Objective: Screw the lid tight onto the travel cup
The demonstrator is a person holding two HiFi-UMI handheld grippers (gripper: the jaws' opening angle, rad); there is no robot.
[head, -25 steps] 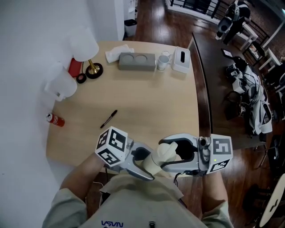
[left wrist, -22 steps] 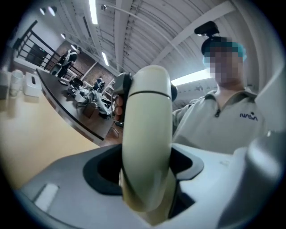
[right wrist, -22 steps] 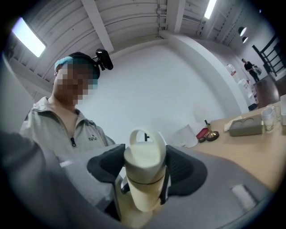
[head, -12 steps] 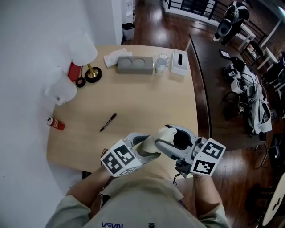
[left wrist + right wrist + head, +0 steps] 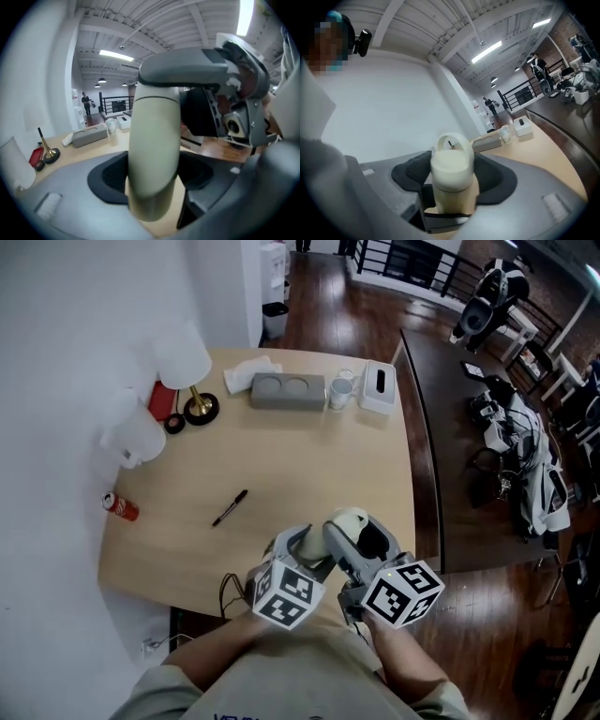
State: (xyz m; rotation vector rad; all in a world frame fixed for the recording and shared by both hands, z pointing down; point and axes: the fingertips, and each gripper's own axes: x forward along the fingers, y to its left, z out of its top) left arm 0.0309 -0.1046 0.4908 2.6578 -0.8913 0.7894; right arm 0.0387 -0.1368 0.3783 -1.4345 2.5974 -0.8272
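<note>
The cream travel cup (image 5: 349,526) is held over the table's near edge, between both grippers. My left gripper (image 5: 309,554) is shut on the cup's body (image 5: 154,154), which fills the gap between its dark pads. My right gripper (image 5: 361,549) is shut on the lid (image 5: 451,161), a rounded cream cap with a loop handle that sits on the cup's top. In the left gripper view, the right gripper's grey jaw crosses the cup's upper end. Both marker cubes face the person and hide the cup's lower part in the head view.
On the light wooden table (image 5: 309,456) lie a black pen (image 5: 229,507) and a red can (image 5: 120,507) at the left. Along the far edge stand a lamp (image 5: 187,371), a grey tray (image 5: 287,390), a glass mug (image 5: 341,390) and a tissue box (image 5: 378,388). A dark table (image 5: 459,427) adjoins on the right.
Both grippers have turned about the cup, and their marker cubes have swung down toward the person. The cup has stayed held between them.
</note>
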